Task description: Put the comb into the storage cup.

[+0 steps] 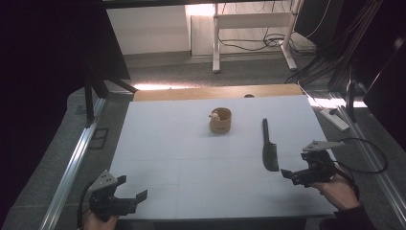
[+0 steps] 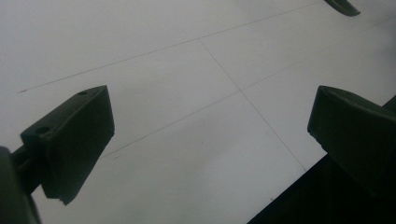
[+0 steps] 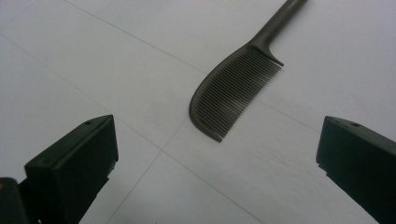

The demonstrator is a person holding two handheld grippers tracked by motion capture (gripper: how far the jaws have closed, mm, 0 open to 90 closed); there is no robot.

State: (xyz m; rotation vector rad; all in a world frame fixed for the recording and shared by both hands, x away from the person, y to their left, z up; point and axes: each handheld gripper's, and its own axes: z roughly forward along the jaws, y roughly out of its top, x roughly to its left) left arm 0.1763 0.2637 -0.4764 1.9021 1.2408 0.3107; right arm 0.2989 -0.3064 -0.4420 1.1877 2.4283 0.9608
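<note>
A dark comb [image 1: 269, 146] with a long handle lies flat on the white table [image 1: 191, 158], right of centre. The right gripper view shows the comb [image 3: 236, 88] just beyond my open right gripper [image 3: 217, 154], teeth facing it. In the high view my right gripper [image 1: 296, 166] sits just right of the comb's toothed end, open and holding nothing. My left gripper [image 1: 131, 188] hovers at the table's front left corner, open and empty. In the left gripper view its jaws [image 2: 210, 126] stand wide apart over bare table, with the comb's tip [image 2: 343, 5] far off.
A short brown cylindrical holder [image 1: 220, 120] stands upright near the table's middle back, with something small and pale at its rim. A wooden strip [image 1: 215, 92] runs along the far edge. Cables and a power strip [image 1: 335, 119] lie on the floor at right.
</note>
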